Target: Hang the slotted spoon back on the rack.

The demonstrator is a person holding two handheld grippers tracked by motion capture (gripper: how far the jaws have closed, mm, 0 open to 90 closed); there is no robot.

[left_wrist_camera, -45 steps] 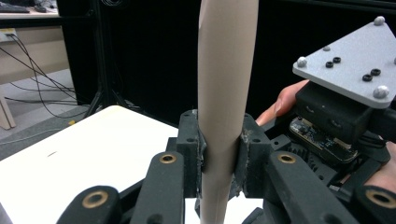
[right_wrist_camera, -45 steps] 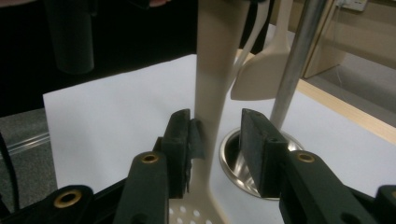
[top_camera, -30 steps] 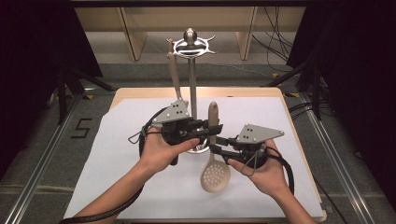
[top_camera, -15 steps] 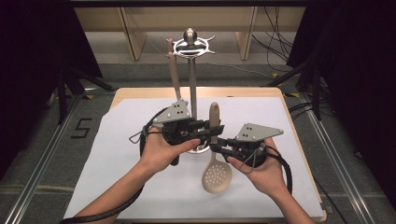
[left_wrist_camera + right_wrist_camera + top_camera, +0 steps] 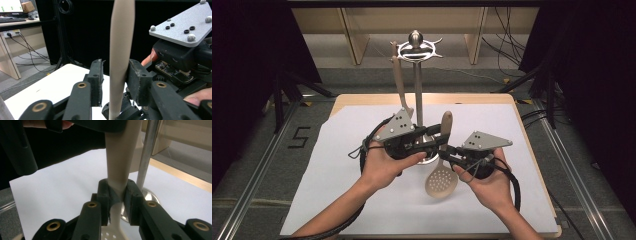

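Gripping end, right gripper: was clamped on the neck of the beige slotted spoon, just above its perforated bowl; both pads were pressed against the handle.
Right hand: was wrapped around the gripper body from below, wrist angled inward, forearm entering from the lower right of the high view.
Left gripper: its jaws had just been opening; the spoon handle was seen between them, the right pad at or near it, a gap left at the other pad.
Left hand: was curled around its gripper, thumb laid forward, forearm entering from the lower left.
Spoon position: was held tilted above the white sheet, bowl low, handle tip raised, just beside the stand.
Utensil stand: was placed behind the grippers, its round base on the sheet, another utensil hung from its top ring.
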